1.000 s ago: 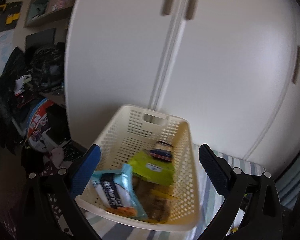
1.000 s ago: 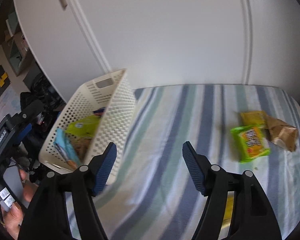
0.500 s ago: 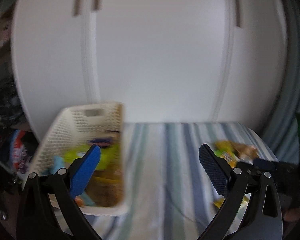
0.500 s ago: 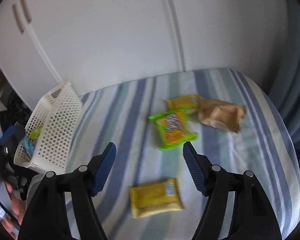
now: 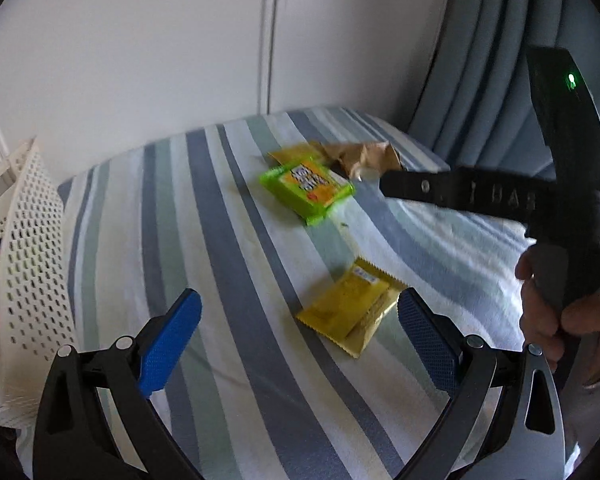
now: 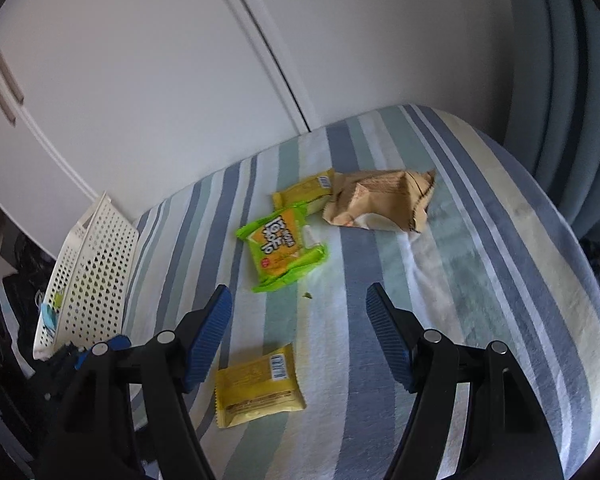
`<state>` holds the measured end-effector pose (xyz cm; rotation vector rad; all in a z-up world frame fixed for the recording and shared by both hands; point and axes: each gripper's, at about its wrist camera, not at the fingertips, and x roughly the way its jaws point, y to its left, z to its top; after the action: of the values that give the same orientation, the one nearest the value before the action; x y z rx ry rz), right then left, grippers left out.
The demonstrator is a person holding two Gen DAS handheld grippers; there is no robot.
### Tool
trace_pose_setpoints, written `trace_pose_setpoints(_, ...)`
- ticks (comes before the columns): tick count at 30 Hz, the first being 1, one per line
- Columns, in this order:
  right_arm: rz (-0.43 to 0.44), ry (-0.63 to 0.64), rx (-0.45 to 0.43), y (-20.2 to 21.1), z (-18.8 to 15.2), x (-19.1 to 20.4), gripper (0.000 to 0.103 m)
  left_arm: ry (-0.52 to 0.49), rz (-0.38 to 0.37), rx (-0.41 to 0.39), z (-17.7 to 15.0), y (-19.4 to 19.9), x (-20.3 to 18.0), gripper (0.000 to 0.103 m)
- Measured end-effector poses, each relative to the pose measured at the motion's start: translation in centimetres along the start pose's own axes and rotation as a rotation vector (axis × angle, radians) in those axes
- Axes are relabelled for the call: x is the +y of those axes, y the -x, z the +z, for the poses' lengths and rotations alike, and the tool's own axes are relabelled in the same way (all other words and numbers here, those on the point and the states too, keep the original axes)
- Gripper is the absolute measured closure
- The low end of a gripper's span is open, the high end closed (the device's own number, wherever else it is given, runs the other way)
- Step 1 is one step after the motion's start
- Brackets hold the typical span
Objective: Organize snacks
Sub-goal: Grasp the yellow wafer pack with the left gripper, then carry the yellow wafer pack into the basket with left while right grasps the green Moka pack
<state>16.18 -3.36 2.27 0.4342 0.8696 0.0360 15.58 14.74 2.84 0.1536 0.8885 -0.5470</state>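
Yellow snack packet (image 5: pixel 350 310) lies just beyond the left gripper (image 5: pixel 298 338), whose jaws gape wide and empty; the right gripper (image 6: pixel 300 334), equally spread, holds nothing. Best to straddle the packet flat before closing. Striped bedcover (image 6: pixel 480 280), white wardrobe (image 6: pixel 140 60), basket (image 6: pixel 92 272) at left.

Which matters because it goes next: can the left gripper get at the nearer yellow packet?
Probably yes: the left gripper is open, the yellow packet lies flat just ahead, nothing between them.
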Motion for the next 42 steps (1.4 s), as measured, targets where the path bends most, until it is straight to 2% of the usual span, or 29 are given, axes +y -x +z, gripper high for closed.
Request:
trace_pose_setpoints(4,0.016,-0.056,0.012,-0.8,-0.6,-1.4,0.034,-0.01,-0.064,0.036,-0.4,-1.0,-0.5,0.003)
trace_pose_setpoints(7,0.042,-0.06,0.013,-0.6,-0.8,-1.7,0.034,-0.013,-0.126,0.091,-0.9,-2.4,-0.7,0.003)
trace_pose_setpoints(10,0.022,-0.031,-0.025,0.1,-0.7,-1.9,0.034,0.012,-0.158,0.158,-0.9,-3.8,-0.6,0.003)
trace_pose_setpoints(14,0.054,-0.086,-0.004,0.3,-0.5,-3.1,0.034,0.019,-0.19,0.218,-0.2,-5.2,-0.8,0.003)
trace_pose_setpoints(17,0.074,-0.117,-0.001,0.6,-0.4,-3.8,0.034,-0.045,-0.168,0.308,0.3,-7.6,-2.1,0.003)
trace_pose_setpoints(19,0.078,-0.132,-0.004,0.9,-0.4,-4.1,0.034,-0.12,-0.149,0.341,0.7,-8.5,-3.6,0.002)
trace_pose_setpoints(21,0.087,-0.144,-0.005,1.1,-0.4,-4.4,0.034,-0.143,-0.14,0.363,1.2,-9.0,-4.0,0.002)
trace_pose_setpoints(22,0.089,-0.147,-0.008,1.3,-0.4,-4.4,0.034,-0.161,-0.109,0.371,1.5,-9.3,-4.2,0.002)
trace_pose_setpoints(25,0.095,-0.156,-0.013,1.5,-0.3,-4.6,0.034,-0.198,0.024,0.365,1.8,-9.6,-4.1,0.002)
trace_pose_setpoints(31,0.096,-0.158,-0.011,1.6,-0.4,-4.7,0.034,-0.153,0.122,0.322,1.4,-8.8,-3.2,0.002)
trace_pose_setpoints(32,0.096,-0.155,-0.009,1.5,-0.5,-4.6,0.034,-0.143,0.138,0.316,1.5,-8.9,-2.6,0.007)
trace_pose_setpoints(33,0.096,-0.151,-0.007,1.5,-0.5,-4.5,0.034,-0.122,0.118,0.311,1.5,-8.6,-2.3,0.016)
trace_pose_setpoints(35,0.098,-0.148,-0.005,1.4,-0.5,-4.4,0.034,-0.098,0.075,0.309,1.4,-8.4,-2.1,0.024)
trace_pose_setpoints(37,0.096,-0.15,-0.006,1.4,-0.4,-4.5,0.034,-0.101,0.071,0.298,1.1,-7.9,-2.2,0.031)
trace_pose_setpoints(39,0.096,-0.154,-0.003,1.4,-0.4,-4.6,0.034,-0.097,0.07,0.28,0.8,-7.1,-2.2,0.049)
trace_pose_setpoints(42,0.092,-0.156,0.001,1.2,-0.3,-4.7,0.034,-0.041,0.063,0.254,0.8,-6.8,-1.5,0.055)
